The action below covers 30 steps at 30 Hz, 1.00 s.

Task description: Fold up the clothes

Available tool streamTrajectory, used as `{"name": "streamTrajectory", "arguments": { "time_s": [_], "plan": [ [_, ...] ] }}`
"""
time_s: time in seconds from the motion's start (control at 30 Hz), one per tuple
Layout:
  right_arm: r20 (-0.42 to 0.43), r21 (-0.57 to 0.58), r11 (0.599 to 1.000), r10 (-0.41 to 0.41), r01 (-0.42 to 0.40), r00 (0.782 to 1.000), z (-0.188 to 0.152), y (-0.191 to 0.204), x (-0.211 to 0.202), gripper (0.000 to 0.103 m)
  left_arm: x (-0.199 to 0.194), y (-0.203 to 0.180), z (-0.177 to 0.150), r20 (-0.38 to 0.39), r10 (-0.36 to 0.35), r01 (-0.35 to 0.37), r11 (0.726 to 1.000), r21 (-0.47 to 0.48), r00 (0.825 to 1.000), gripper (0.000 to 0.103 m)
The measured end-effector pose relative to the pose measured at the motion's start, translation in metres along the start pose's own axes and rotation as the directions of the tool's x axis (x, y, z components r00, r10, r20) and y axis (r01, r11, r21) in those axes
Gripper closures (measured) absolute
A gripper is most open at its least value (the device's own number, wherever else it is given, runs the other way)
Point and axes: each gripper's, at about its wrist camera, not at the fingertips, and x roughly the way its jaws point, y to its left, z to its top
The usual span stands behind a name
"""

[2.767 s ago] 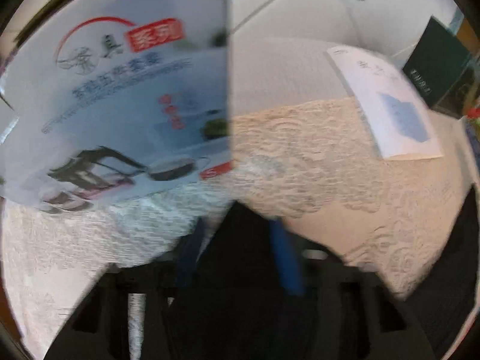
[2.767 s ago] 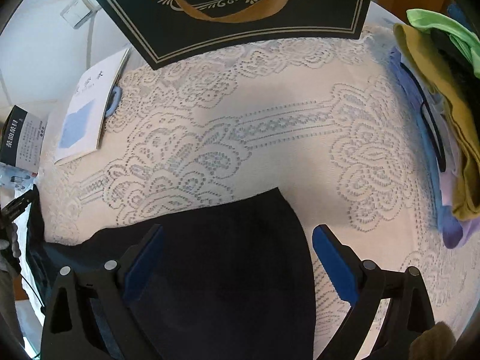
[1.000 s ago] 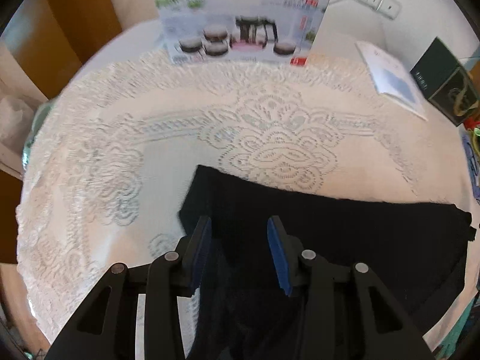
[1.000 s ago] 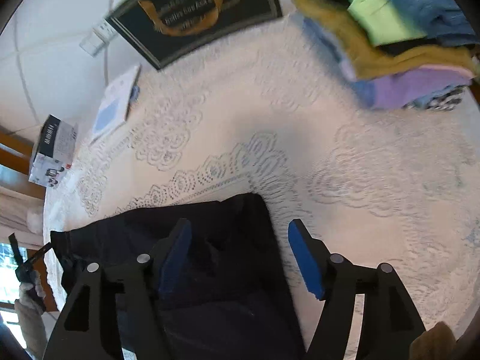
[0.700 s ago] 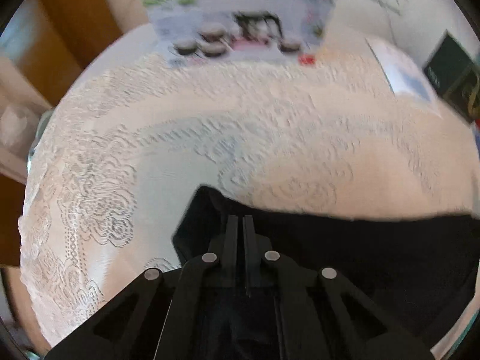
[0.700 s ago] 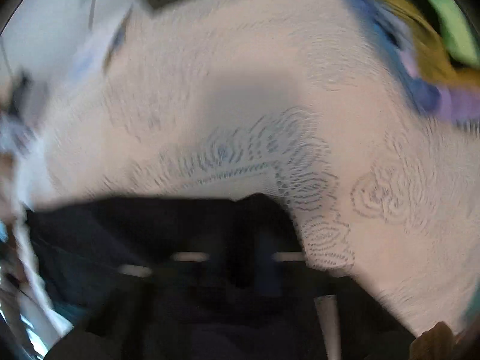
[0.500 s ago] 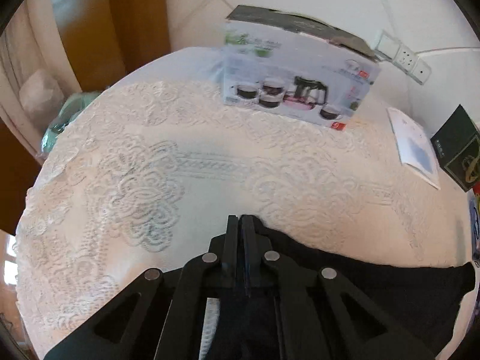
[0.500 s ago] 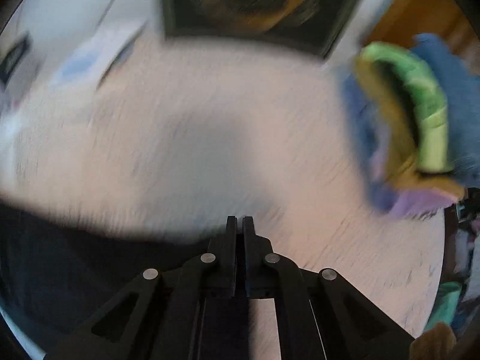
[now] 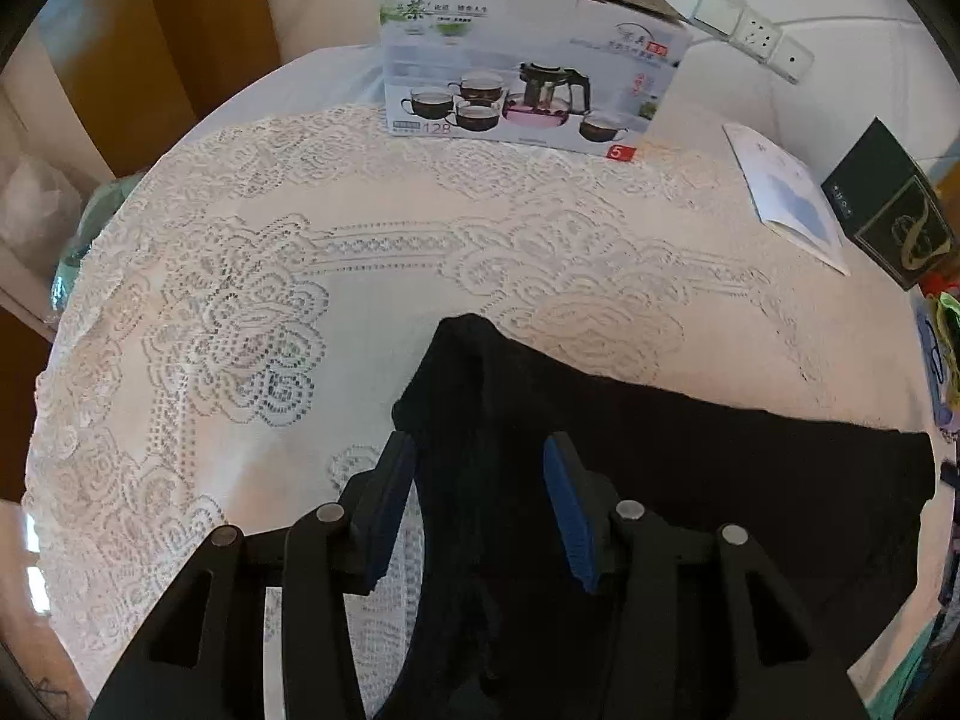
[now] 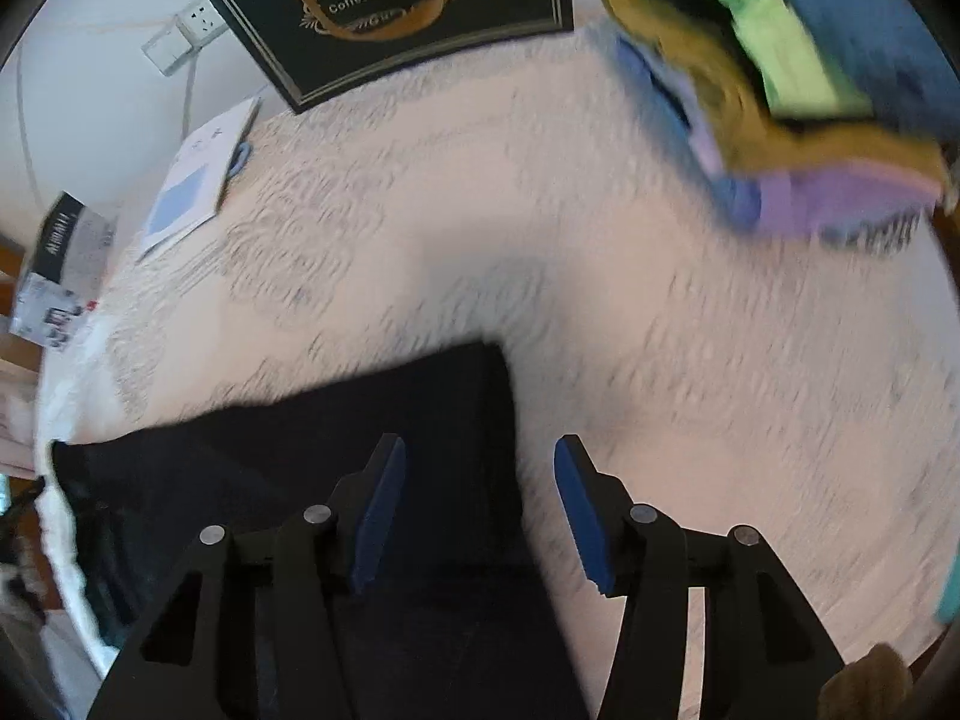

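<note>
A black garment lies spread on the white lace tablecloth. My left gripper is open above the garment's left corner, its blue pads on either side of the cloth. My right gripper is open too, over the garment's right corner; its right pad hangs over bare tablecloth. Neither holds the cloth.
A tea-set box stands at the back. A white booklet and a black "Coffee Cup And Saucer" gift bag lie beyond. A stack of folded clothes sits at the right. Wall sockets are behind.
Half a second ago both grippers were shut on the garment's corners. Both have opened and let the cloth go; it now lies on the table.
</note>
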Motion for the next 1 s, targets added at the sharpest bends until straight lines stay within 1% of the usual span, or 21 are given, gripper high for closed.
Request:
{"name": "streamTrajectory", "arguments": {
  "time_s": [0.1,0.2,0.23,0.27,0.3,0.37,0.4,0.43,0.47,0.5,0.53,0.57,0.6,0.67,0.7,0.73,0.77,0.83,0.87,0.93,1.0],
  "plan": [
    [-0.023,-0.004,0.997,0.072,-0.072,0.997,-0.019,0.004,0.000,0.051,0.012,-0.004,0.008,-0.005,-0.006,0.006,1.000,0.007,1.000,0.057],
    [-0.057,-0.017,0.996,0.087,-0.088,0.995,-0.027,0.009,0.013,0.051,0.031,-0.009,0.020,-0.031,0.000,0.000,1.000,-0.006,1.000,0.057],
    [-0.069,-0.012,0.996,0.086,-0.087,0.994,-0.028,0.010,0.019,0.051,0.036,-0.010,0.024,-0.044,0.007,-0.007,1.000,-0.017,0.999,0.060],
    [-0.083,-0.004,0.997,0.082,-0.083,0.993,-0.029,0.010,0.025,0.051,0.040,-0.011,0.027,-0.055,0.020,-0.021,0.999,-0.030,0.998,0.096],
    [-0.094,0.001,0.997,0.073,-0.073,0.993,-0.030,0.009,0.032,0.051,0.038,-0.010,0.029,-0.044,0.023,-0.025,0.999,-0.048,0.999,0.100],
    [-0.092,0.001,0.998,0.068,-0.068,0.993,-0.031,0.009,0.035,0.049,0.023,-0.003,0.033,0.024,0.012,-0.010,0.995,-0.097,1.000,0.100],
    [-0.089,0.001,0.998,0.067,-0.067,0.994,-0.031,0.008,0.035,0.049,0.016,0.004,0.034,0.056,0.015,-0.008,0.992,-0.129,0.998,0.100],
    [-0.091,-0.002,0.998,0.063,-0.064,0.994,-0.030,0.009,0.036,0.049,0.012,0.012,0.035,0.068,0.031,-0.020,0.988,-0.153,0.997,0.098],
    [-0.095,-0.007,0.998,0.059,-0.060,0.994,-0.030,0.009,0.036,0.049,0.016,0.018,0.036,0.044,0.049,-0.041,0.987,-0.153,0.998,0.093],
    [-0.101,-0.012,0.998,0.053,-0.054,0.993,-0.029,0.010,0.037,0.049,0.022,0.021,0.035,-0.002,0.064,-0.063,0.989,-0.136,0.998,0.093],
    [-0.108,-0.017,0.999,0.046,-0.048,0.993,-0.028,0.012,0.037,0.049,0.029,0.024,0.033,-0.052,0.078,-0.083,0.990,-0.112,0.996,0.085],
    [-0.114,-0.022,0.999,0.038,-0.041,0.993,-0.027,0.013,0.038,0.049,0.031,0.026,0.030,-0.082,0.084,-0.092,0.991,-0.092,0.993,0.078],
    [-0.119,-0.027,0.999,0.024,-0.027,0.993,-0.026,0.015,0.039,0.049,0.026,0.027,0.026,-0.079,0.077,-0.083,0.993,-0.082,0.994,0.075],
    [-0.097,-0.067,0.996,-0.070,0.064,0.993,-0.027,0.025,0.032,0.049,0.005,0.028,0.014,-0.044,0.051,-0.054,0.996,-0.069,0.998,0.071],
    [-0.066,-0.118,0.989,-0.098,0.090,0.993,-0.030,0.038,0.025,0.048,-0.008,0.028,0.006,-0.021,0.045,-0.047,0.997,-0.059,0.999,0.065],
    [-0.027,-0.180,0.978,-0.115,0.108,0.993,-0.033,0.054,0.015,0.048,-0.019,0.027,-0.001,-0.005,0.049,-0.050,0.998,-0.046,0.999,0.062],
    [0.007,-0.237,0.968,-0.087,0.086,0.996,-0.037,0.076,0.003,0.048,-0.023,0.024,-0.009,-0.008,0.049,-0.050,0.998,-0.028,0.999,0.059],
    [-0.002,-0.303,0.953,0.033,-0.032,0.999,-0.045,0.121,-0.008,0.048,-0.027,0.017,-0.028,-0.028,0.038,-0.037,0.999,0.023,0.999,0.059],
    [-0.016,-0.330,0.939,0.095,-0.094,0.995,-0.049,0.143,-0.012,0.048,-0.029,0.014,-0.038,-0.038,0.032,-0.030,0.998,0.048,0.999,0.059],
    [-0.056,-0.396,0.900,0.176,-0.184,0.983,-0.062,0.193,-0.008,0.048,-0.024,0.006,-0.055,-0.054,0.027,-0.023,0.996,0.085,0.998,0.059],
    [-0.103,-0.457,0.855,0.220,-0.243,0.970,-0.076,0.244,0.003,0.049,-0.012,0.000,-0.064,-0.066,0.049,-0.042,0.994,0.098,0.997,0.059]
  ]
}}
